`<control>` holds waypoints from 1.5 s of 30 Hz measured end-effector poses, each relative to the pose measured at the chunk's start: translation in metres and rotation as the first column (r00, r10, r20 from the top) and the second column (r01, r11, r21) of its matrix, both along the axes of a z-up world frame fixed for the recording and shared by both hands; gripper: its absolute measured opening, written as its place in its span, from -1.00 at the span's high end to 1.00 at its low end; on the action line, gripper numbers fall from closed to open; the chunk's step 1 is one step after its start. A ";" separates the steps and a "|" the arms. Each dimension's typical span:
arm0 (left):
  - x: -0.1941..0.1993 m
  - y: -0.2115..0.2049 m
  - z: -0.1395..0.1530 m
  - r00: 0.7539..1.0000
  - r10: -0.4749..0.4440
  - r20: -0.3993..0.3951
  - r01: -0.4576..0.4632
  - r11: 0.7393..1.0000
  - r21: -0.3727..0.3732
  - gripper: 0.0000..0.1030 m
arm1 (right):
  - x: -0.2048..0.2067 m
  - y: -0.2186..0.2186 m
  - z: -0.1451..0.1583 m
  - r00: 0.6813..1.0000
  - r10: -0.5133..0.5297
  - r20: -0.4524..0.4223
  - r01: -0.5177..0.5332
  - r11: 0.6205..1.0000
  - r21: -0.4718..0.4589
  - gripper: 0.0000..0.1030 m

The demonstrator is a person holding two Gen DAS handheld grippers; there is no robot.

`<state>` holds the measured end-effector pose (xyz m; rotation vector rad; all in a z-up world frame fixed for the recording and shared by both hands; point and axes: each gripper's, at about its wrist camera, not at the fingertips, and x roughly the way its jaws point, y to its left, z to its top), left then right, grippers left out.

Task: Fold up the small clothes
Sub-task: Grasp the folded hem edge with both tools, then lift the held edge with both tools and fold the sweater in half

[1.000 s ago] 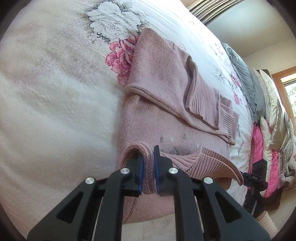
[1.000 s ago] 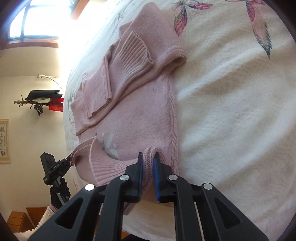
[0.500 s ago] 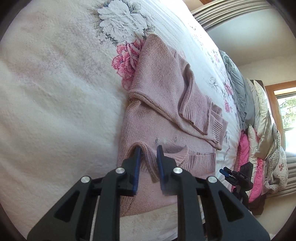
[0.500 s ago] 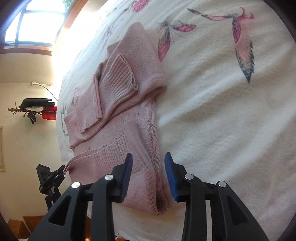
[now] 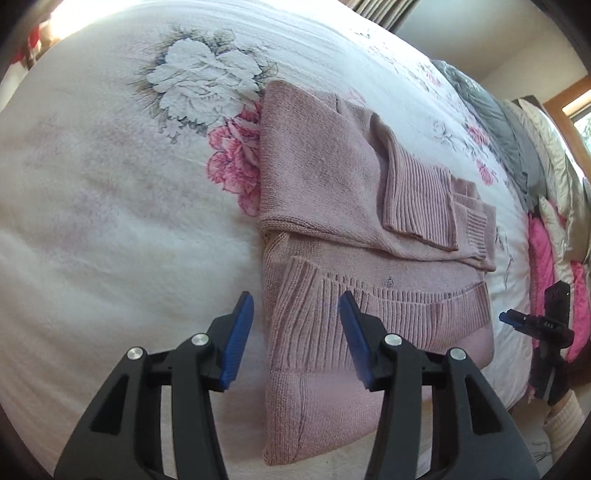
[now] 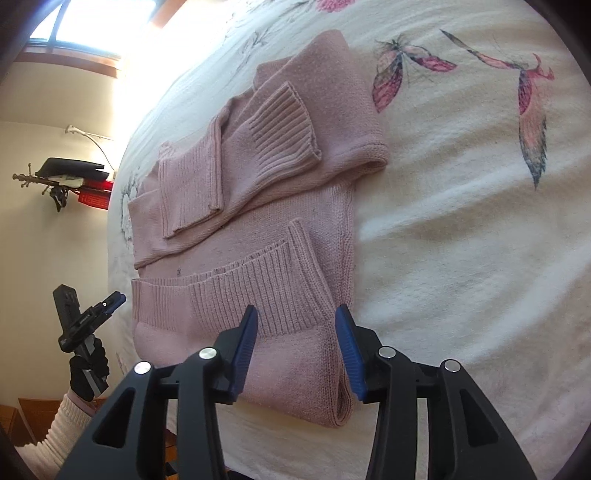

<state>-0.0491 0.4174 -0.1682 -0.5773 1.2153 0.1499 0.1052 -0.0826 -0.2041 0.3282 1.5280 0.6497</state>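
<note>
A pink knit sweater lies on the floral bedspread with both sleeves folded across its body. Its ribbed hem is folded up over the lower body. My left gripper is open above the sweater's near left corner, holding nothing. My right gripper is open above the near right corner, also holding nothing. Each gripper shows small in the other's view: the right gripper and the left gripper, held by a gloved hand.
The white bedspread carries printed flowers and feathers. Grey and pink bedding is piled at the far right of the left wrist view. A bright window and a wall shelf appear left of the bed.
Both grippers let go of the sweater's hem and opened wide. The hem, lifted a second ago, now lies flat folded over the body, and both grippers have drawn back slightly.
</note>
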 end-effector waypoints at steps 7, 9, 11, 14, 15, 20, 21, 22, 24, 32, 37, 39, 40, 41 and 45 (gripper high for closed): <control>0.030 -0.017 -0.028 0.983 -0.142 -0.115 0.151 0.985 0.080 -0.04 | 0.003 0.020 0.003 0.997 0.061 0.038 -0.059 0.997 -0.041 0.11; 0.031 -0.020 -0.032 0.979 -0.161 -0.126 0.173 0.981 0.088 0.08 | 0.004 0.027 0.006 0.994 0.091 0.064 -0.087 0.994 -0.065 0.11; 0.031 -0.025 -0.031 0.976 -0.178 -0.128 0.193 0.974 0.116 0.38 | 0.005 0.035 0.008 0.988 0.131 0.088 -0.123 0.989 -0.087 0.00; 0.029 -0.028 -0.026 0.973 -0.189 -0.131 0.207 0.968 0.145 0.71 | 0.007 0.050 0.009 0.971 0.203 0.123 -0.185 0.972 -0.144 -0.08; 0.028 -0.028 -0.022 0.976 -0.188 -0.114 0.203 0.969 0.141 0.72 | 0.008 0.056 0.008 0.965 0.228 0.133 -0.205 0.965 -0.164 -0.08; 0.022 -0.033 -0.009 0.979 -0.194 -0.061 0.201 0.971 0.133 0.74 | 0.014 0.077 0.001 0.936 0.313 0.159 -0.275 0.936 -0.220 -0.20; 0.021 -0.033 -0.010 0.978 -0.197 -0.069 0.205 0.968 0.141 0.74 | 0.015 0.081 -0.003 0.930 0.330 0.160 -0.289 0.928 -0.234 -0.21; 0.022 -0.035 -0.012 0.977 -0.199 -0.080 0.209 0.966 0.151 0.74 | 0.016 0.085 -0.007 0.925 0.346 0.155 -0.302 0.919 -0.253 -0.21; 0.022 -0.035 -0.012 0.977 -0.195 -0.089 0.207 0.965 0.159 0.74 | 0.017 0.092 -0.016 0.916 0.375 0.145 -0.322 0.900 -0.293 -0.21; 0.020 -0.045 -0.002 0.967 -0.250 -0.052 0.256 0.952 0.166 0.76 | 0.007 0.100 -0.028 0.891 0.435 0.133 -0.373 0.866 -0.332 0.34; 0.031 -0.048 -0.025 0.960 -0.252 -0.120 0.270 0.948 0.168 0.64 | 0.007 0.098 -0.027 0.898 0.424 0.119 -0.372 0.875 -0.310 0.36; 0.034 -0.046 -0.037 0.958 -0.242 -0.151 0.265 0.951 0.161 0.59 | 0.007 0.098 -0.028 0.900 0.422 0.112 -0.373 0.876 -0.305 0.31; 0.035 -0.044 -0.040 0.959 -0.238 -0.154 0.261 0.953 0.152 0.59 | 0.008 0.097 -0.029 0.899 0.423 0.111 -0.374 0.876 -0.304 0.31; 0.036 -0.044 -0.040 0.960 -0.235 -0.154 0.258 0.955 0.148 0.59 | 0.007 0.098 -0.029 0.898 0.425 0.112 -0.376 0.875 -0.306 0.32; 0.033 -0.045 -0.032 0.964 -0.235 -0.127 0.252 0.958 0.137 0.81 | 0.005 0.102 -0.026 0.896 0.426 0.124 -0.376 0.878 -0.296 0.70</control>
